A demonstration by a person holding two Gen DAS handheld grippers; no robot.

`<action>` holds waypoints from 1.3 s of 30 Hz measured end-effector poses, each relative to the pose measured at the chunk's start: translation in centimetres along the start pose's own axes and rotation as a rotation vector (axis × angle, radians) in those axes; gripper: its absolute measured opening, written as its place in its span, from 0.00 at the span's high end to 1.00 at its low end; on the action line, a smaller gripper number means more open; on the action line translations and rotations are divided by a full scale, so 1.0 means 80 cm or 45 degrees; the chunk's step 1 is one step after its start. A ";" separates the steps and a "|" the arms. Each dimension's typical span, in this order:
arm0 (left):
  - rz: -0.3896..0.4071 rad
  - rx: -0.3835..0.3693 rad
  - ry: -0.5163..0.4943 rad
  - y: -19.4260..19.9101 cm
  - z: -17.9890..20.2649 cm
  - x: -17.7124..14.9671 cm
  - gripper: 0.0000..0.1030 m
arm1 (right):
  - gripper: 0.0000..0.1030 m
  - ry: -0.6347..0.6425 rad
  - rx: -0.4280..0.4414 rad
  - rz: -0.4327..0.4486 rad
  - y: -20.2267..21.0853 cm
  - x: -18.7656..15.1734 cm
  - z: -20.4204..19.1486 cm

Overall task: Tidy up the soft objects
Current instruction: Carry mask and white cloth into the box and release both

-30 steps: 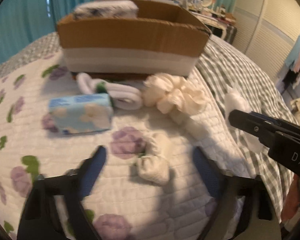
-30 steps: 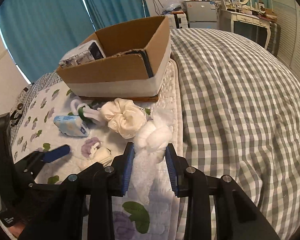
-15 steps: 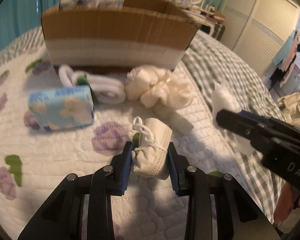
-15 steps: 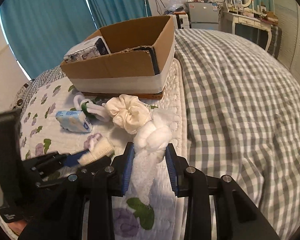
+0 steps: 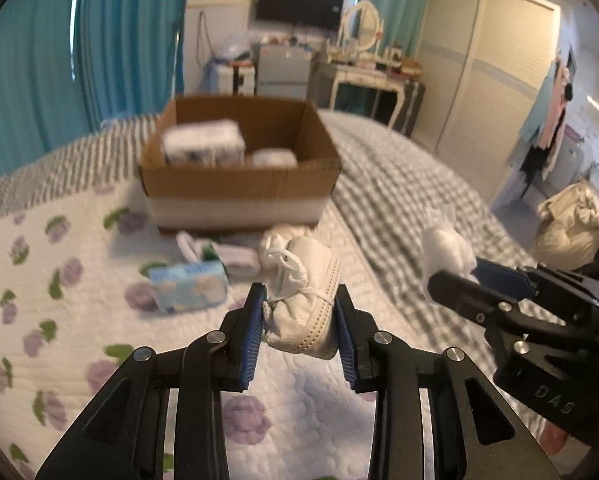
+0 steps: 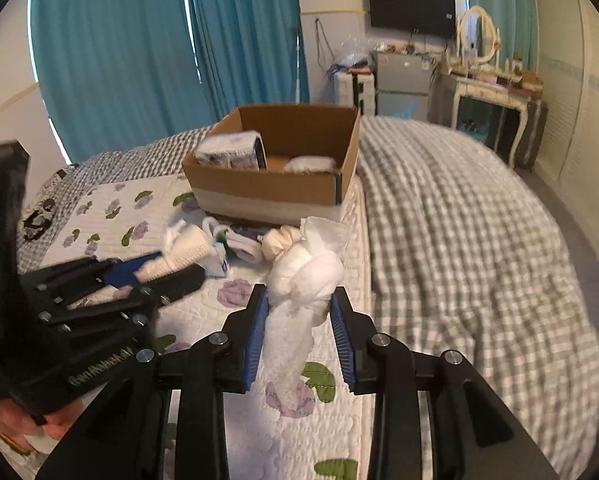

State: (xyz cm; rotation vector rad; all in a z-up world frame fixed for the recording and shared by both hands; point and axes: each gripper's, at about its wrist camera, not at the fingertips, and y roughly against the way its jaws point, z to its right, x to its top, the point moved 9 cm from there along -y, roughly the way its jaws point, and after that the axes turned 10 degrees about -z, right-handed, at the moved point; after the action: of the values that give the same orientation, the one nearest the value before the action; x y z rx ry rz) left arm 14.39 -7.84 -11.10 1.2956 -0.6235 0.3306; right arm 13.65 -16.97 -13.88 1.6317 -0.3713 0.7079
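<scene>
My left gripper (image 5: 299,312) is shut on a small white baby shoe (image 5: 305,308) and holds it above the quilt; it also shows at the left of the right wrist view (image 6: 171,264). My right gripper (image 6: 299,312) is shut on a knotted white cloth (image 6: 305,276), lifted off the bed; the cloth also shows in the left wrist view (image 5: 445,246). An open cardboard box (image 5: 239,188) stands further back on the bed, also seen in the right wrist view (image 6: 271,192). It holds a tissue pack (image 6: 231,152) and a white soft item (image 6: 309,163).
On the flowered quilt (image 5: 59,320) before the box lie a blue tissue pack (image 5: 189,286), rolled white socks with green (image 5: 219,254) and a cream scrunchie (image 6: 281,238). A grey checked blanket (image 6: 459,240) covers the right of the bed. Furniture stands behind.
My left gripper closed on the baby shoe and lifted it off the quilt. Both grippers have risen, so the box's inside now shows. The right gripper kept hold of the cloth.
</scene>
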 end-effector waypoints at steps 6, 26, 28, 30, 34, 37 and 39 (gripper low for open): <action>0.104 0.022 -0.040 0.060 -0.018 0.030 0.69 | 0.69 0.033 -0.038 0.066 0.048 0.025 -0.023; 0.134 0.096 -0.114 -0.009 -0.097 0.210 0.68 | 0.69 0.027 0.034 0.157 -0.028 0.248 -0.044; 0.107 0.068 -0.105 -0.041 -0.109 0.227 0.68 | 0.69 -0.014 0.066 0.126 -0.063 0.264 -0.036; 0.096 0.068 -0.109 -0.064 -0.116 0.239 0.68 | 0.69 -0.052 0.086 0.095 -0.098 0.278 -0.025; 0.047 0.105 -0.129 -0.120 -0.133 0.258 0.68 | 0.69 -0.083 0.111 0.092 -0.152 0.295 -0.007; 0.016 0.101 -0.109 -0.158 -0.144 0.266 0.67 | 0.69 -0.075 0.088 0.068 -0.183 0.300 0.003; -0.004 0.141 -0.093 -0.176 -0.153 0.269 0.65 | 0.65 -0.059 0.067 0.056 -0.198 0.305 0.010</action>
State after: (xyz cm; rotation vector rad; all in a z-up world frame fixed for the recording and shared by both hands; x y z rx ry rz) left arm 42.30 -2.14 -11.00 1.4200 -0.6727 0.3202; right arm 41.95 -11.08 -10.69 1.6965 -0.4263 0.7195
